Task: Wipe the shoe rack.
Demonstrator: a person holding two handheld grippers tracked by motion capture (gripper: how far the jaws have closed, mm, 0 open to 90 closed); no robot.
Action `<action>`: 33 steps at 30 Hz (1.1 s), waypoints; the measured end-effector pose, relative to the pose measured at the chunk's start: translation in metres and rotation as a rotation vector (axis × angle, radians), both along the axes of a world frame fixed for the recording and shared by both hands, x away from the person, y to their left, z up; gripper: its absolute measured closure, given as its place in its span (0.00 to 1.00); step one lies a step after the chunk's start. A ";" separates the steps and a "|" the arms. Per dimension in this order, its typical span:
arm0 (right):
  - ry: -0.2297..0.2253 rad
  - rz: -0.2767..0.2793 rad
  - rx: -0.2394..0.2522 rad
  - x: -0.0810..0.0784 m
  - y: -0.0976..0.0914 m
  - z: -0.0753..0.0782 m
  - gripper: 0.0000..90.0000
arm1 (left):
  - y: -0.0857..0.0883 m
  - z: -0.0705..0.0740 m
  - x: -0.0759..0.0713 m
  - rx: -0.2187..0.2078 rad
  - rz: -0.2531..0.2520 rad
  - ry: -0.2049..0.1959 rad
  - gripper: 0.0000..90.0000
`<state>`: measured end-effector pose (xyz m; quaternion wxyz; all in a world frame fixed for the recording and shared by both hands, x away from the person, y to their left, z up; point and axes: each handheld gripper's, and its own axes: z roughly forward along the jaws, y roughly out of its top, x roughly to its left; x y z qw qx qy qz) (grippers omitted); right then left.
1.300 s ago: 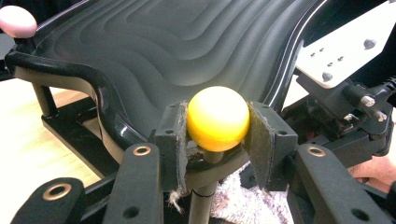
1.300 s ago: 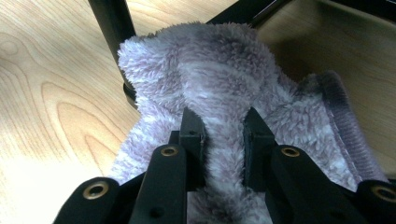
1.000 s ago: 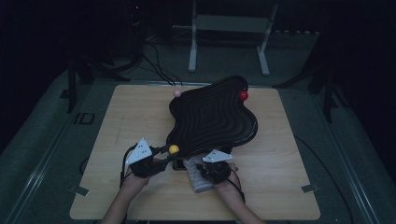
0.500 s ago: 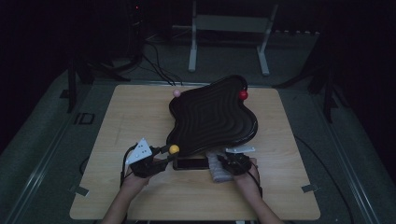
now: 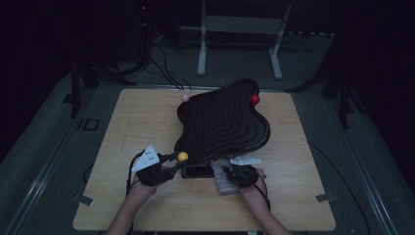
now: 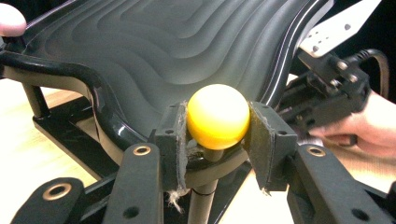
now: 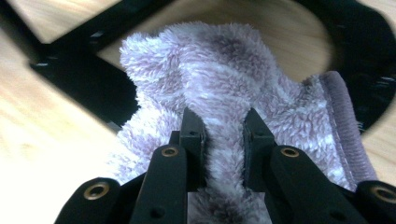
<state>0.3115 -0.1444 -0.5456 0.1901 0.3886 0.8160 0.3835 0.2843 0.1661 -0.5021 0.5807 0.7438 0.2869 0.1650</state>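
Nearest, at the table's (image 5: 122,196) near edge, two hands come up from the bottom of the high view. The left gripper (image 6: 217,140) has its jaws closed narrowly on a yellow ball (image 6: 217,116), a smooth, glossy sphere that sits on a thin dark post; the frayed grey pads press its two sides. In the high view that ball (image 5: 182,156) stands at the near left corner of the black tray (image 5: 225,122). The right gripper (image 7: 223,135) pinches a fold of a fluffy cloth (image 7: 219,79), pale lilac with a long soft pile and a stitched hem along its right side. In the high view the cloth (image 5: 222,178) lies bunched just left of the right hand, at the near edge of the tray, above a flat black base bar (image 5: 198,171).

Beyond them the tray is a big wavy-edged plate of shiny black plastic, its surface cut in stepped, rippling contour ridges. It is tilted, with its long axis running from near left to far right. A pink ball (image 5: 185,98) sits at its far left corner and a red ball (image 5: 255,99) at its far right. The table is pale wood grain. No writing can be read anywhere.

Farthest, a light metal stand (image 5: 240,44) rises on the dark floor.
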 end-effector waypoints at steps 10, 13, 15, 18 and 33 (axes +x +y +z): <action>-0.010 0.125 0.000 -0.014 0.036 -0.001 0.83 | 0.000 0.000 0.000 0.004 0.003 -0.003 0.67; -0.012 0.139 -0.009 -0.012 0.037 -0.001 0.83 | 0.000 0.001 0.000 0.008 0.003 -0.003 0.67; 0.009 0.142 0.014 -0.009 0.031 -0.001 0.83 | 0.000 0.001 0.000 0.010 0.001 -0.004 0.67; 0.005 0.121 0.006 -0.005 0.022 0.000 0.83 | 0.000 0.000 0.000 0.008 0.000 -0.005 0.67; -0.003 -0.043 -0.030 0.020 -0.029 0.003 0.83 | 0.000 -0.001 0.001 -0.006 -0.010 0.007 0.67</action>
